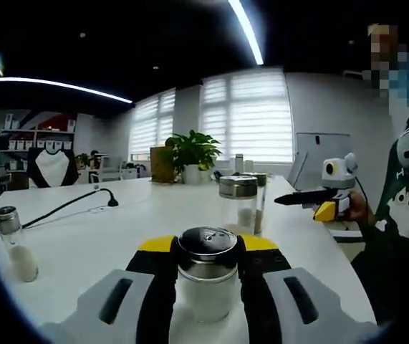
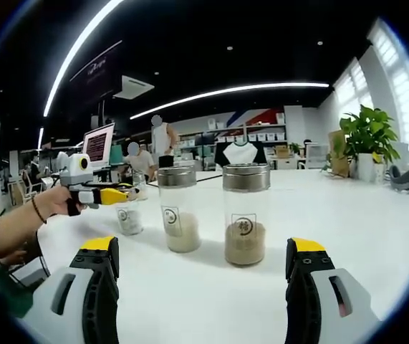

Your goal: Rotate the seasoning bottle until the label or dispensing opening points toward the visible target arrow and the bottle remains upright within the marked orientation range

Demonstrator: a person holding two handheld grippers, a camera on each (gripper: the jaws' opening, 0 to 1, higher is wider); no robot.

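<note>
The seasoning bottle [image 1: 207,276] stands upright on the white desk [image 1: 104,236], clamped between the jaws of my left tongs [image 1: 205,269]. My right tongs [image 2: 203,266] are spread wide, gripping nothing, facing 2 taller jars [image 2: 246,212] on the desk. Another small shaker [image 1: 14,244] stands well apart.

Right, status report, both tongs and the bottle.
Left tongs shut on small seasoning bottle, upright. Right tongs open, two taller jars ahead. No arrow seen.
</note>
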